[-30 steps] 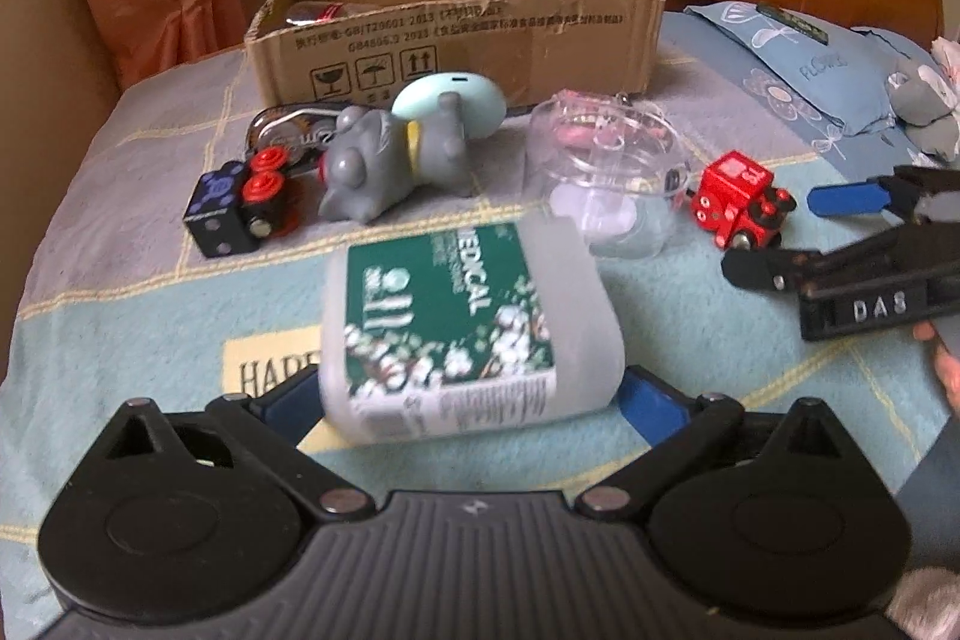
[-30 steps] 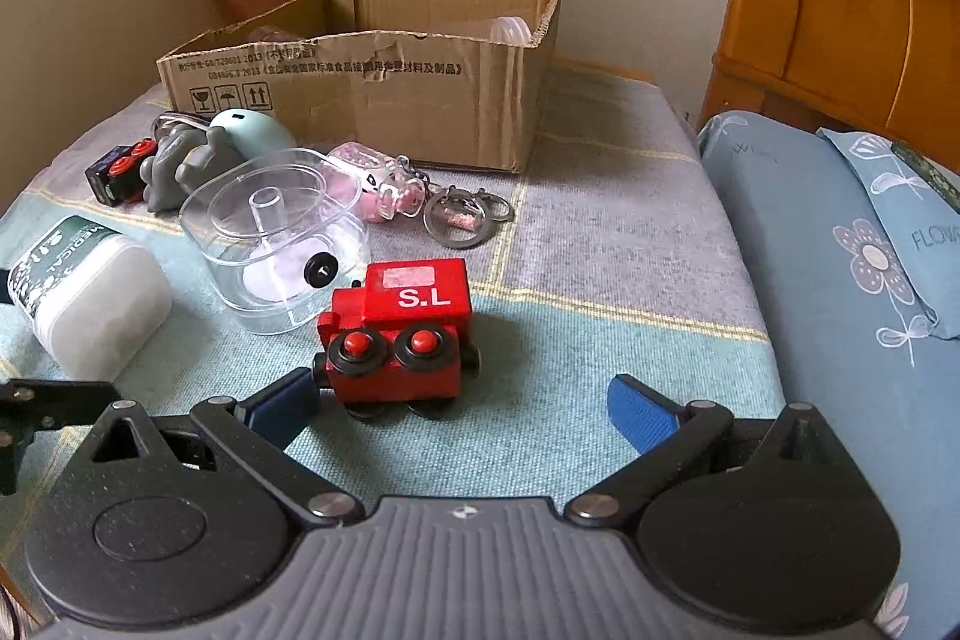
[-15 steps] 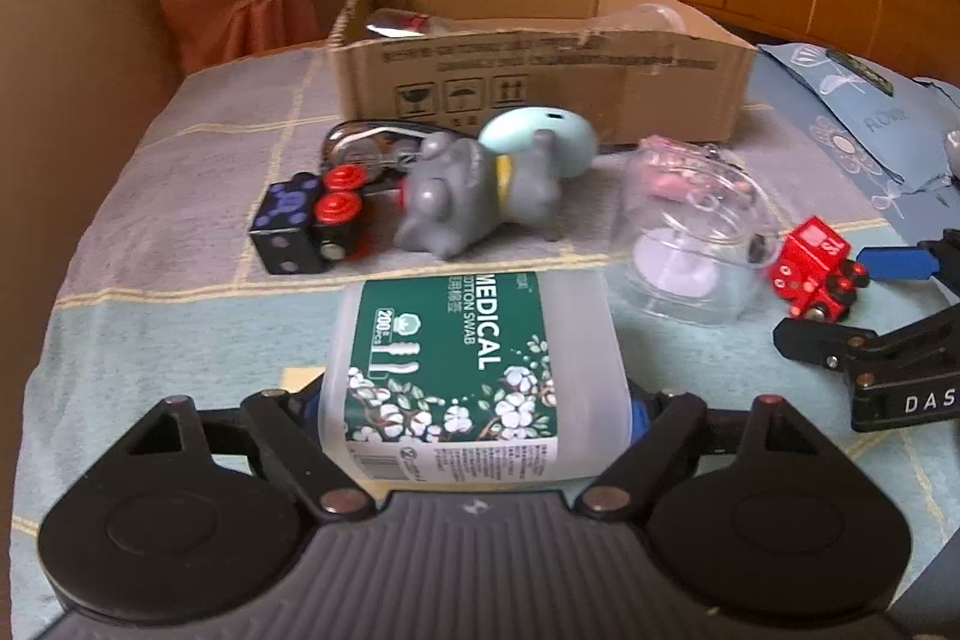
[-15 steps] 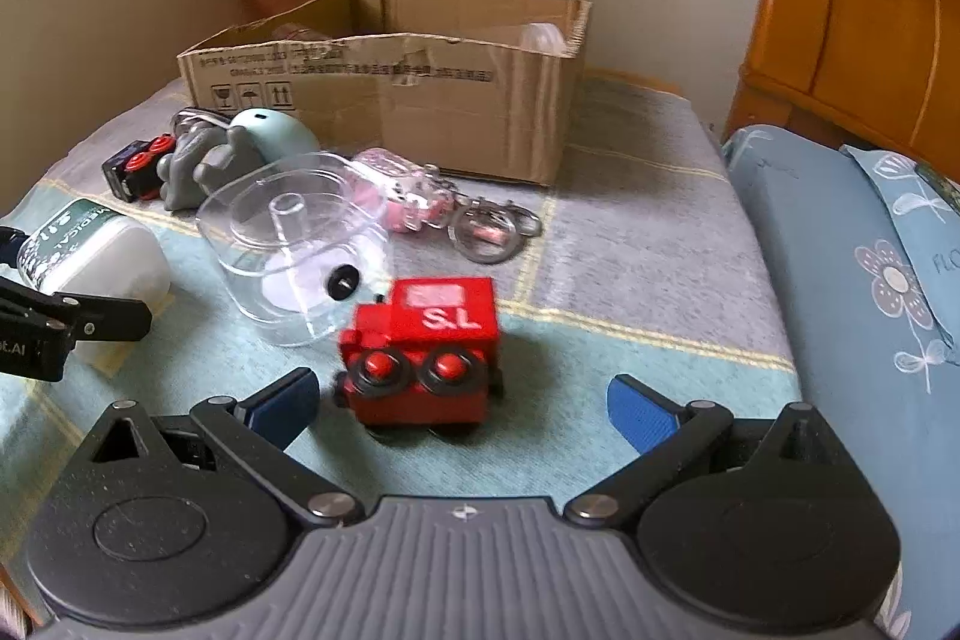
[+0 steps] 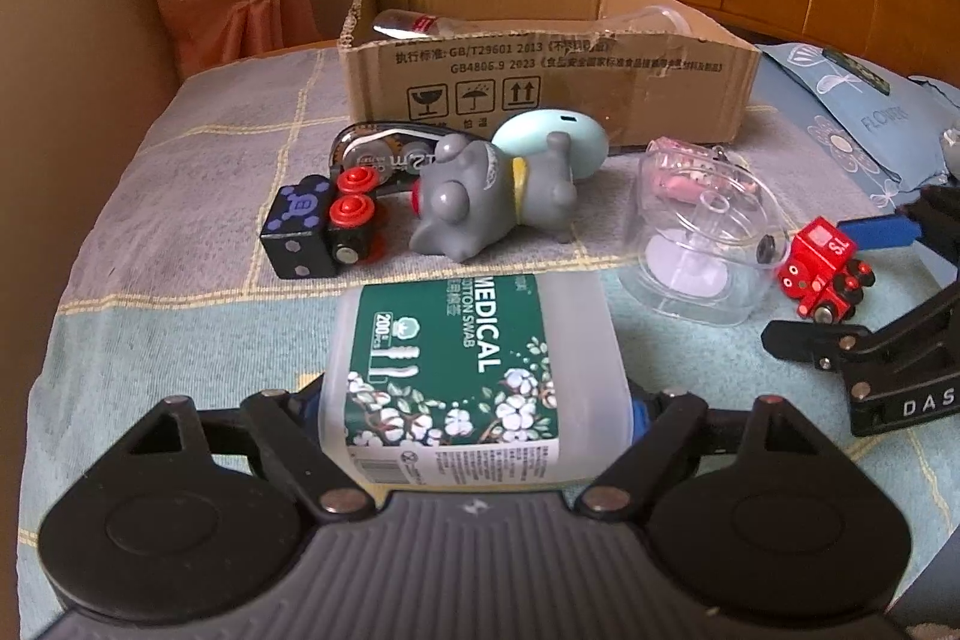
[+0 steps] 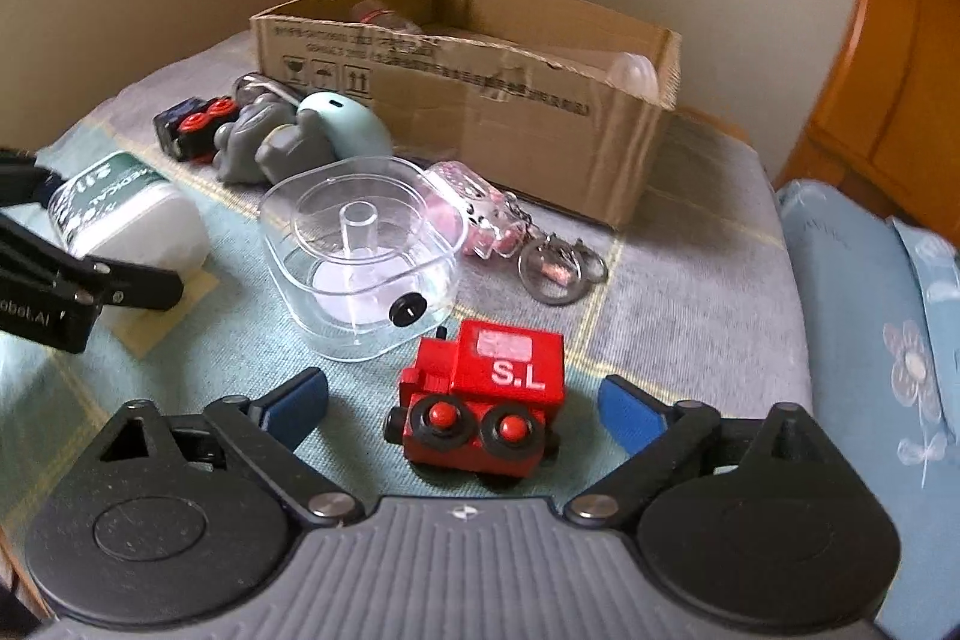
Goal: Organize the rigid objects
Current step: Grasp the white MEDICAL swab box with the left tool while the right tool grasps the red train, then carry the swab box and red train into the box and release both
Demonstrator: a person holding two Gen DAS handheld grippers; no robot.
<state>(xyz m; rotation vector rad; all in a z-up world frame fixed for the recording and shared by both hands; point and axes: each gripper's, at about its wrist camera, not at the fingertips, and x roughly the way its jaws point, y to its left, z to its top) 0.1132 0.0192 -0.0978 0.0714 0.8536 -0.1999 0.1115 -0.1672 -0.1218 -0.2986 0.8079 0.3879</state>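
Observation:
A white cotton swab box (image 5: 468, 358) with a green "MEDICAL" label lies on the bed cover. My left gripper (image 5: 474, 409) is shut on it, one pad pressed against each side. The same box (image 6: 120, 214) shows at the left of the right wrist view. A red toy train (image 6: 510, 370) marked "S.L" stands between the blue pads (image 6: 300, 400) of my right gripper (image 6: 463, 405). Those jaws are closing, and a gap remains on both sides of the train. In the left wrist view the train (image 5: 822, 268) sits at the right, between the right gripper's fingers.
An open cardboard box (image 5: 540, 82) holding a few items stands at the back. In front of it lie a black-and-blue train car (image 5: 318, 232), a tape dispenser (image 5: 378, 154), a grey toy (image 5: 480, 202), a pale blue egg shape (image 5: 552, 136), a clear plastic container (image 6: 360, 250) and a pink keychain (image 6: 480, 202). A blue pillow (image 6: 870, 340) lies right.
My left gripper closed onto the cotton swab box. My right gripper moved in around the red train, rolled a little, and its jaws began to narrow.

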